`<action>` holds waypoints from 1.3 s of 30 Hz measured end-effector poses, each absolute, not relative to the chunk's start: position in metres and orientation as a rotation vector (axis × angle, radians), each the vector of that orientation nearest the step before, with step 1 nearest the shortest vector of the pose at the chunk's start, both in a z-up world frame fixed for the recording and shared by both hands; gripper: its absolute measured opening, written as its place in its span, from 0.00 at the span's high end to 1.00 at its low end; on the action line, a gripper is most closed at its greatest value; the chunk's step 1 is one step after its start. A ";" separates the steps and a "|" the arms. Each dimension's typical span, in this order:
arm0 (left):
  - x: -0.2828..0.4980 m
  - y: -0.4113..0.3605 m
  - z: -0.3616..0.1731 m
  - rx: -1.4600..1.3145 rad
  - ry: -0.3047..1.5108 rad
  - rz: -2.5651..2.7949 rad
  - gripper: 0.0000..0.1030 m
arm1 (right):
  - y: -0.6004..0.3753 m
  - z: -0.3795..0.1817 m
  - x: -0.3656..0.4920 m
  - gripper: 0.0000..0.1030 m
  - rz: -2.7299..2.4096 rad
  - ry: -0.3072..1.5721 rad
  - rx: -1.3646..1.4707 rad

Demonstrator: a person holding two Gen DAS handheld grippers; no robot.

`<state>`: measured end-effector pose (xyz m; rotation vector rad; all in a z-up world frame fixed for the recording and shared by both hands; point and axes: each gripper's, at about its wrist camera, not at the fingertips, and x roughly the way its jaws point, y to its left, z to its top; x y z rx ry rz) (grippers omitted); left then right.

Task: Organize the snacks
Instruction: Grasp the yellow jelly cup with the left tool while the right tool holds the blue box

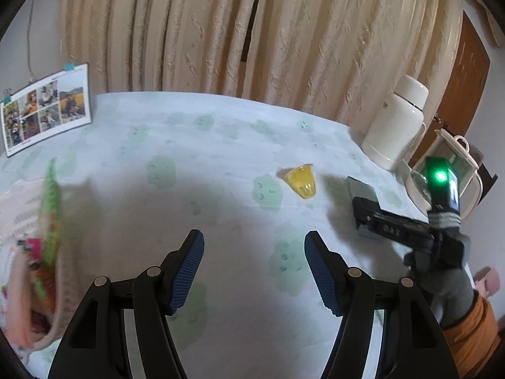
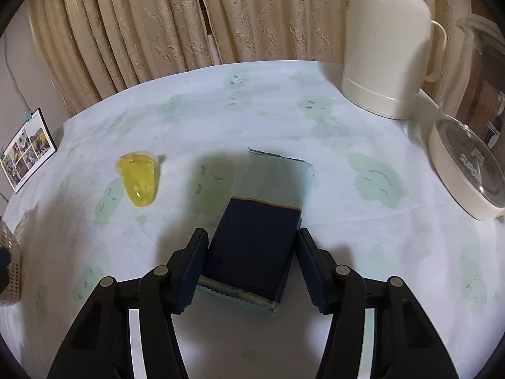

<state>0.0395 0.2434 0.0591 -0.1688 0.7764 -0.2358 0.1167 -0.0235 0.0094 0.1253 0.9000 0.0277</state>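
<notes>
In the right wrist view a dark blue and pale teal snack packet (image 2: 252,252) lies lengthwise between my right gripper's (image 2: 252,246) fingers, which press on both of its long sides. A yellow jelly cup (image 2: 140,178) lies on its side on the tablecloth, left of the packet. The left wrist view shows my left gripper (image 1: 254,252) open and empty above the cloth. The jelly cup (image 1: 301,181) is ahead and to its right. Further right is the right gripper (image 1: 394,227), held by a gloved hand over the packet (image 1: 363,189). A basket (image 1: 34,268) of snack packets sits blurred at the far left.
A white thermos jug (image 2: 385,53) and a glass kettle (image 2: 467,164) stand at the table's back right. A photo sheet (image 1: 47,107) leans against the wall at the back left. Beige curtains hang behind the table. The basket's rim (image 2: 11,262) shows at the left edge.
</notes>
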 end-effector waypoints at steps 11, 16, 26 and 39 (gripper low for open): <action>0.103 0.193 0.040 -0.182 0.854 -0.247 0.35 | -0.032 0.008 0.110 0.47 0.060 0.890 0.149; 0.130 0.174 0.028 -0.183 0.889 -0.229 0.35 | -0.032 0.008 0.110 0.45 0.063 0.887 0.142; 0.176 0.154 0.014 -0.233 0.924 -0.212 0.35 | -0.033 0.008 0.111 0.43 0.076 0.884 0.162; 0.187 0.146 0.004 -0.198 0.904 -0.215 0.57 | -0.031 0.008 0.113 0.40 0.076 0.879 0.172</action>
